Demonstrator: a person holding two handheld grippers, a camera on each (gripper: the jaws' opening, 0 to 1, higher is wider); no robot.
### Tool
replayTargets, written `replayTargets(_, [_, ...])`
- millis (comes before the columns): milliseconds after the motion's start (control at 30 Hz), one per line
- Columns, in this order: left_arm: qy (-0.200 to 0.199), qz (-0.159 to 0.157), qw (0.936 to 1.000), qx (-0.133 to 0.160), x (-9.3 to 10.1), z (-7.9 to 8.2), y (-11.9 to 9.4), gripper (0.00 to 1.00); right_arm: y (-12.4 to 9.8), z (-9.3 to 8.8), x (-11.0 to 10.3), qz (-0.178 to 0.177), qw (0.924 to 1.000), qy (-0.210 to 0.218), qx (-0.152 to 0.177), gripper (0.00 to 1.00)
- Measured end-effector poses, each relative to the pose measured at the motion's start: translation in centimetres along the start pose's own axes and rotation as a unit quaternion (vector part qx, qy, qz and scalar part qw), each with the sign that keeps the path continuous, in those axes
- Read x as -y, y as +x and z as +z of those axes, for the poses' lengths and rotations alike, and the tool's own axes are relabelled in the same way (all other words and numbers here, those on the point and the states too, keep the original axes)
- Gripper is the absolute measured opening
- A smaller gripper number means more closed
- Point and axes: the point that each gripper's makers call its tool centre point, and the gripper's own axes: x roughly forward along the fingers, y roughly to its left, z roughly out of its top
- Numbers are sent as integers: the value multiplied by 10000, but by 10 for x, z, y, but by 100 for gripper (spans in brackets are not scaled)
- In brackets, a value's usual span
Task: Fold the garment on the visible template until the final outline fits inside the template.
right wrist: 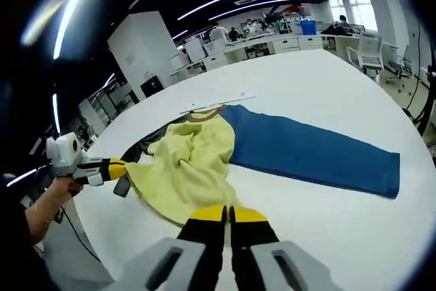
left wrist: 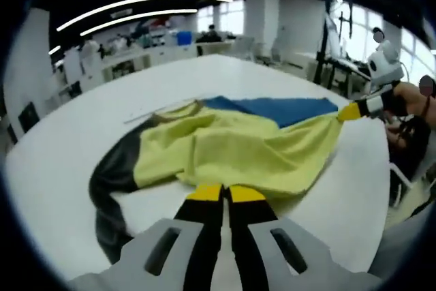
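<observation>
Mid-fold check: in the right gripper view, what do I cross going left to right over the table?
Person's hand → left gripper → dark grey sleeve → yellow part of the garment → blue template → bare white table.

garment (left wrist: 231,144) on table (left wrist: 82,148), left gripper (left wrist: 225,194) at near edge, right gripper (right wrist: 228,215) at opposite edge

Open-plan lab: rows of benches (right wrist: 272,42), strip ceiling lights (left wrist: 146,1).
</observation>
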Motion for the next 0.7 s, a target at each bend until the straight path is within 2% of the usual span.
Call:
replayTargets(133, [198, -268, 9994, 6, 17, 14, 17, 0, -1, -5, 1, -32, 9999, -106, -83, 0])
replayTargets(233, [396, -426, 9983, -45, 31, 18, 30, 0, -1, -8, 2, -43, 9998, -168, -133, 0])
replayTargets(467, [631, -661, 9955, -264, 49, 13, 57, 0, -2, -11, 4, -46, 9997, -180, -188, 0])
replayTargets(700, [593, -765, 9936, -578, 54, -8, 75, 0, 1, -17, 6, -80, 9995, -151, -267, 0])
